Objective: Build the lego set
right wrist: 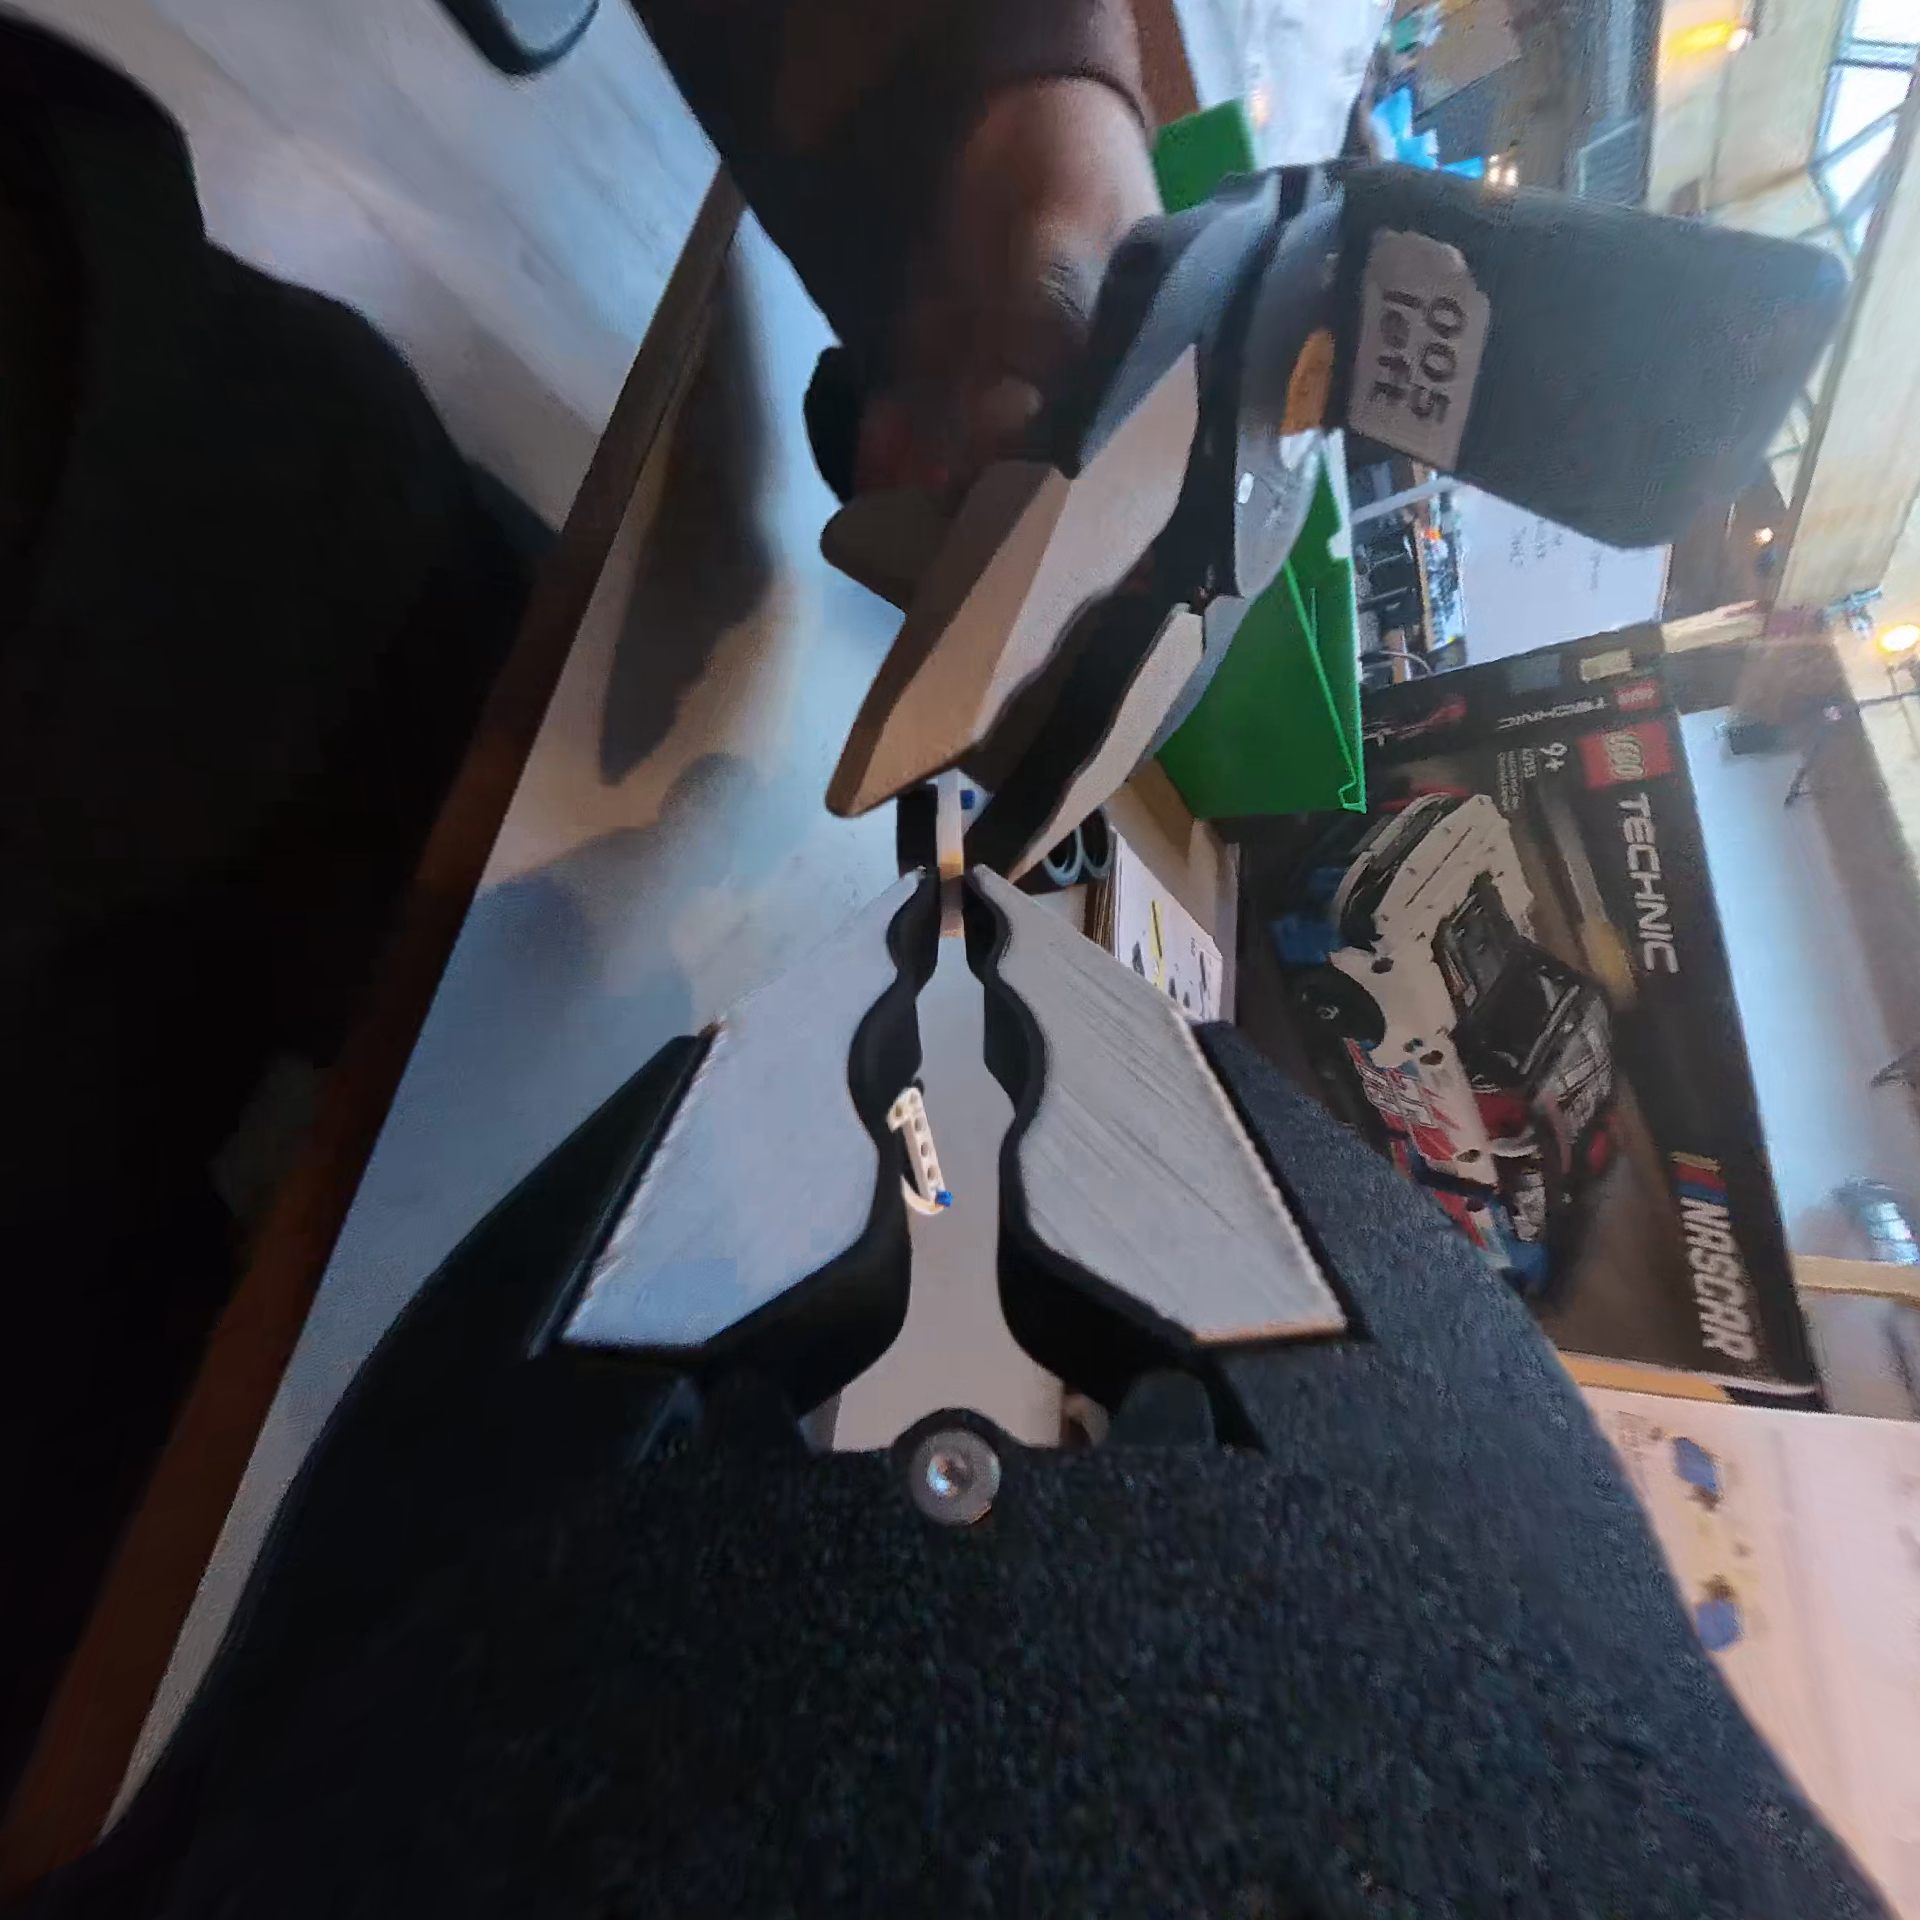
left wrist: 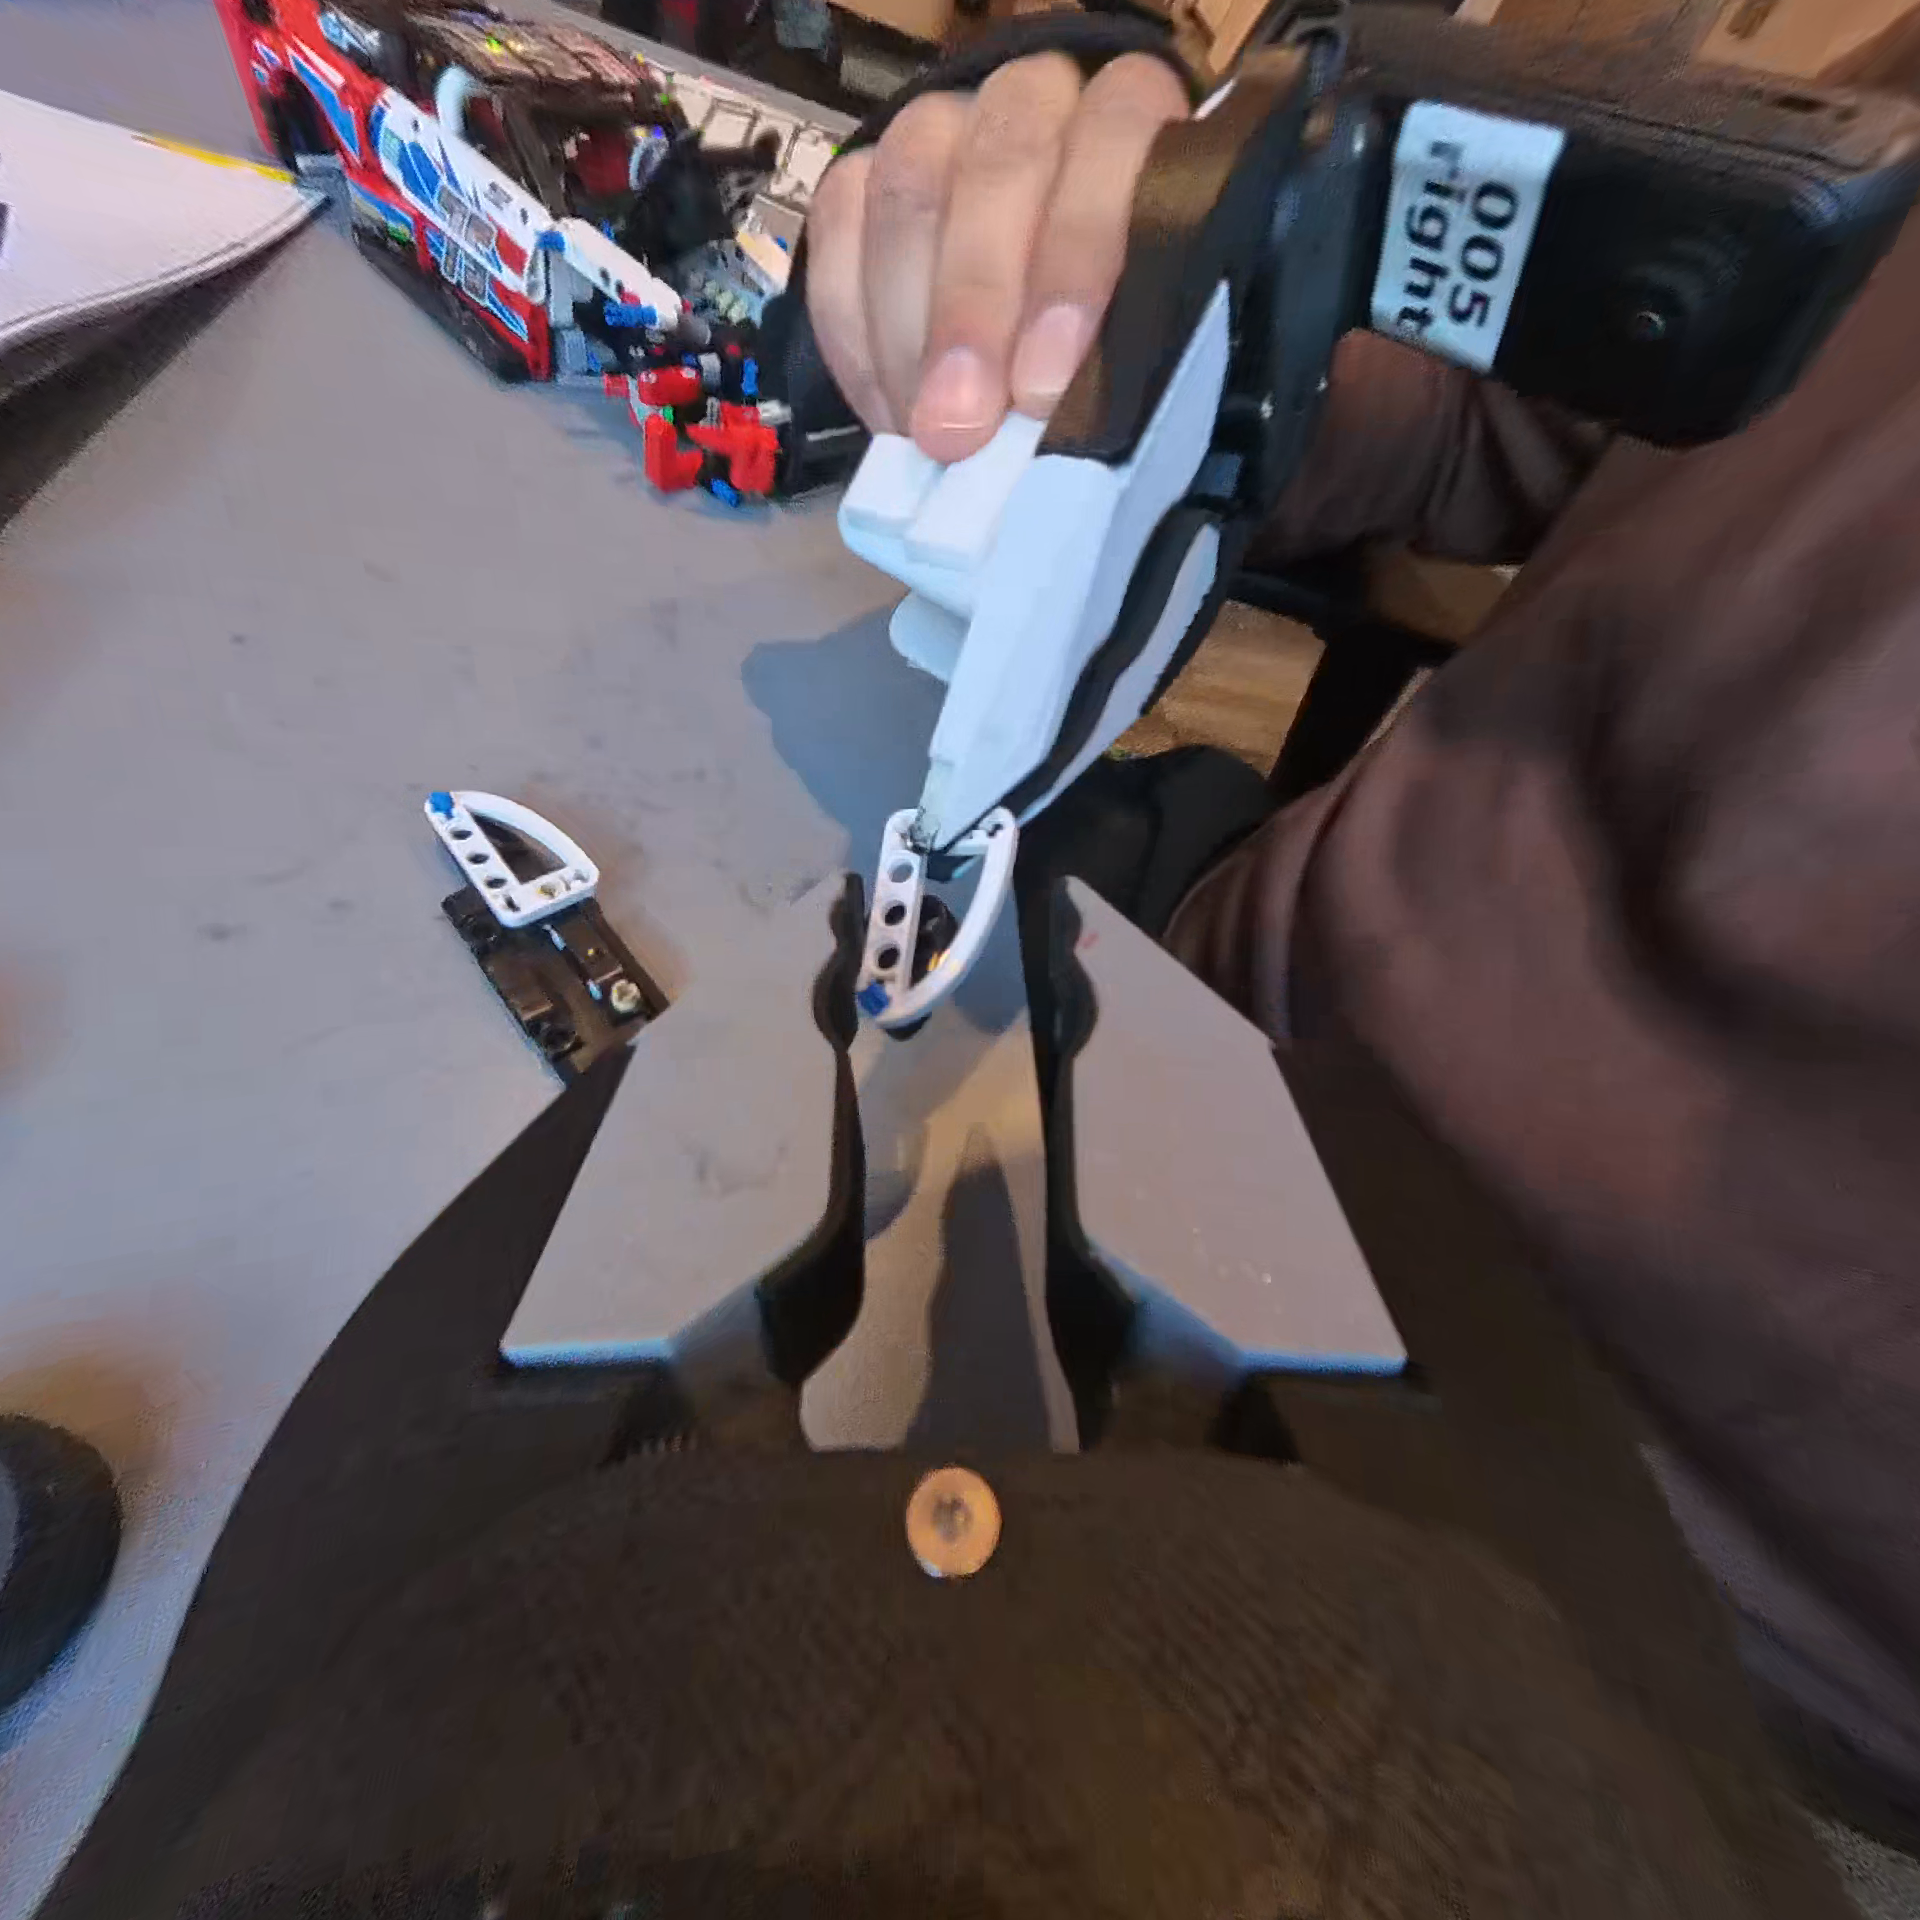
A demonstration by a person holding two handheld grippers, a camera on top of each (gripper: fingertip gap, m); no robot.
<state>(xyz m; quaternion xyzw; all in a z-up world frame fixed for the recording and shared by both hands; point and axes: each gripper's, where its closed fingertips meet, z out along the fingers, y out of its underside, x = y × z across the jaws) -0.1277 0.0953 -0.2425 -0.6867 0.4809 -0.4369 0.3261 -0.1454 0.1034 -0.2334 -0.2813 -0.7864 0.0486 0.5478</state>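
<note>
Left gripper (left wrist: 940,935): nearest my left camera; its black-lined fingers stand narrow, and I cannot tell whether they grip or merely flank the white curved Technic panel with a row of holes and a blue pin (left wrist: 930,920).
Right gripper (left wrist: 935,826): I see its white fingertips closed on the panel's upper end, coming down from upper right; a person's hand (left wrist: 971,249) holds its handle.
Right camera check: my right fingers (right wrist: 940,894) pinch the thin white edge of the panel (right wrist: 951,831), the left gripper's tips on either side just beyond.
Panel axis: long axis runs steeply up and down in the left view, blue pin at the lower end, curved edge to the right.
Panel location: held above the grey tabletop (left wrist: 312,675), near its front edge.
Open room: bare table lies left of and behind the grippers.
Second white curved panel on a black Technic frame (left wrist: 540,914): flat on the table, left, well apart.
Red, white and blue lego car model (left wrist: 468,229): far back left.
Printed lego box (right wrist: 1538,997): beyond the table in the right view.
</note>
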